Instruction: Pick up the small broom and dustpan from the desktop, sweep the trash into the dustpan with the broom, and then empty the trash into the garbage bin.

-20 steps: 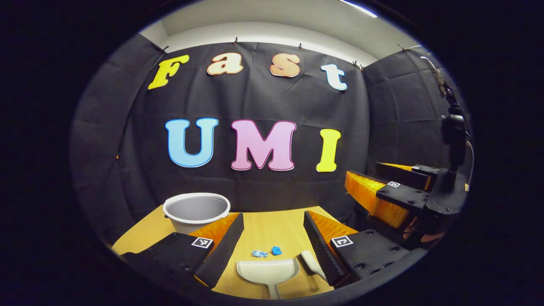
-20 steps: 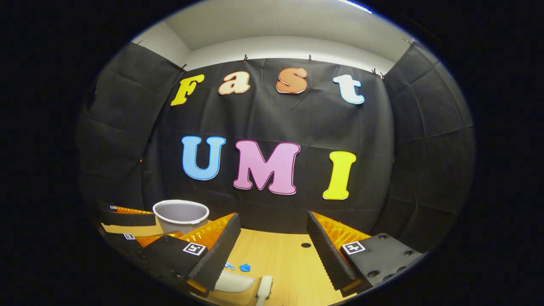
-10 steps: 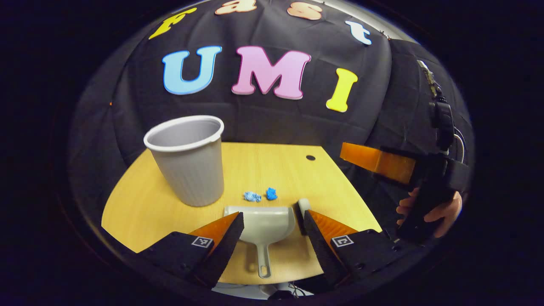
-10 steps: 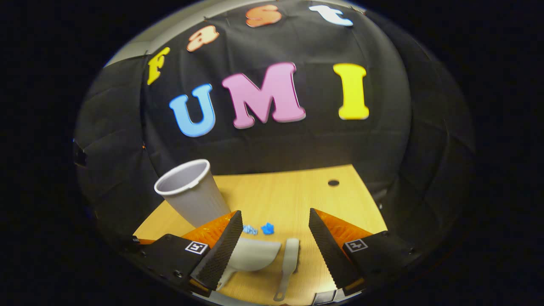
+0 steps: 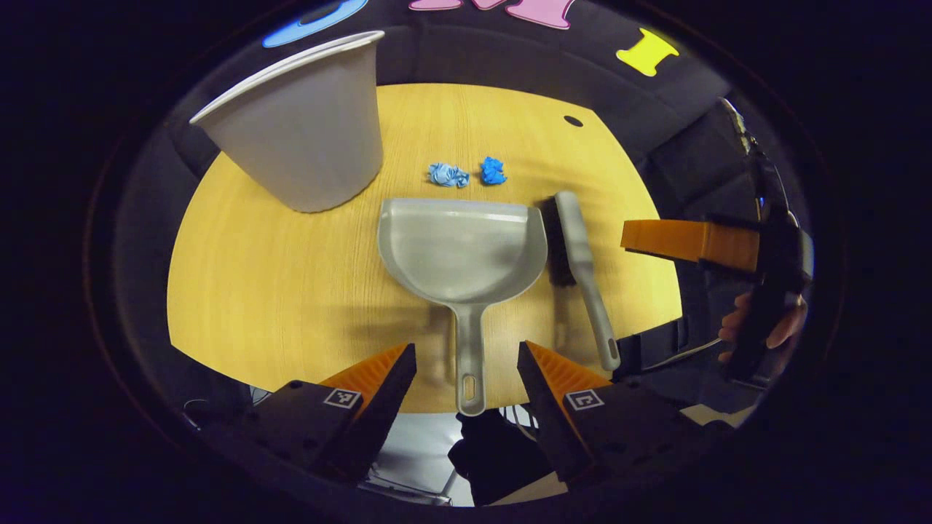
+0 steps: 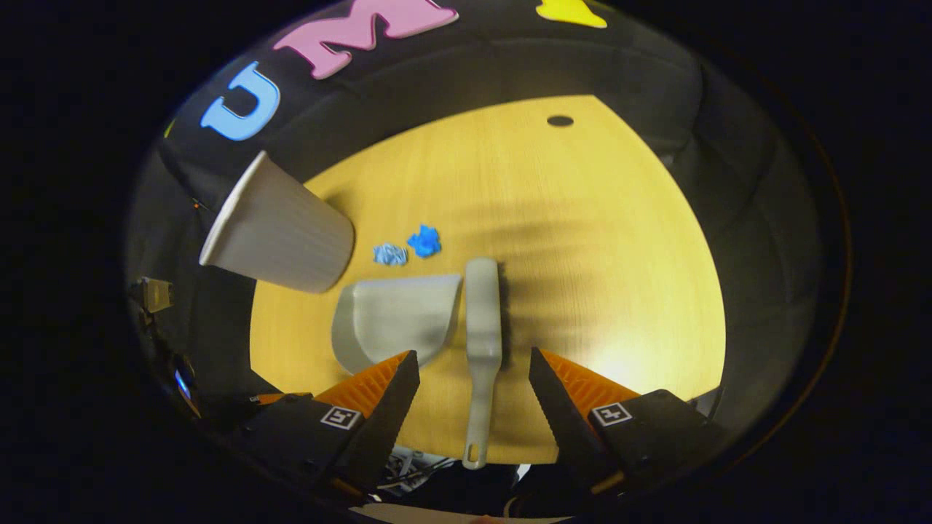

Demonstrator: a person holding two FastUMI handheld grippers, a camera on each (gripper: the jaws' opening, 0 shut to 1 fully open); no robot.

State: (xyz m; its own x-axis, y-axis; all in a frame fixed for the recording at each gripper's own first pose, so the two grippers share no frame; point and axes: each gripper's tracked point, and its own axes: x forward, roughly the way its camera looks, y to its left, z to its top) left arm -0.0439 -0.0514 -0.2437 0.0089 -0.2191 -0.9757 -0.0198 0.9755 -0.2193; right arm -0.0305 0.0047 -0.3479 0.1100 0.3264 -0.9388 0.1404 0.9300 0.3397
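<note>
A grey dustpan (image 5: 461,247) lies flat on the wooden desktop (image 5: 277,291), its handle pointing toward me. My left gripper (image 5: 466,356) hangs open above that handle's end, touching nothing. To the pan's right lies the small grey broom (image 5: 579,266), bristles on its left side. Two blue crumpled paper scraps (image 5: 466,173) rest just beyond the pan's mouth. In the right gripper view the broom (image 6: 482,342) runs between my fingers, and my right gripper (image 6: 473,364) is open above its handle. The dustpan (image 6: 393,320) and scraps (image 6: 408,247) lie to its left.
A grey garbage bin (image 5: 298,138) stands at the back left of the desktop, also the bin (image 6: 273,229) left of the scraps. A small dark hole (image 5: 573,121) marks the desk's far right. A hand holds the right gripper (image 5: 699,244) past the desk's right edge. Cables hang below the near edge.
Both grippers have tipped downward and risen, so I look down on the desktop instead of at the wall. The left now lines up over the dustpan handle, the right over the broom handle.
</note>
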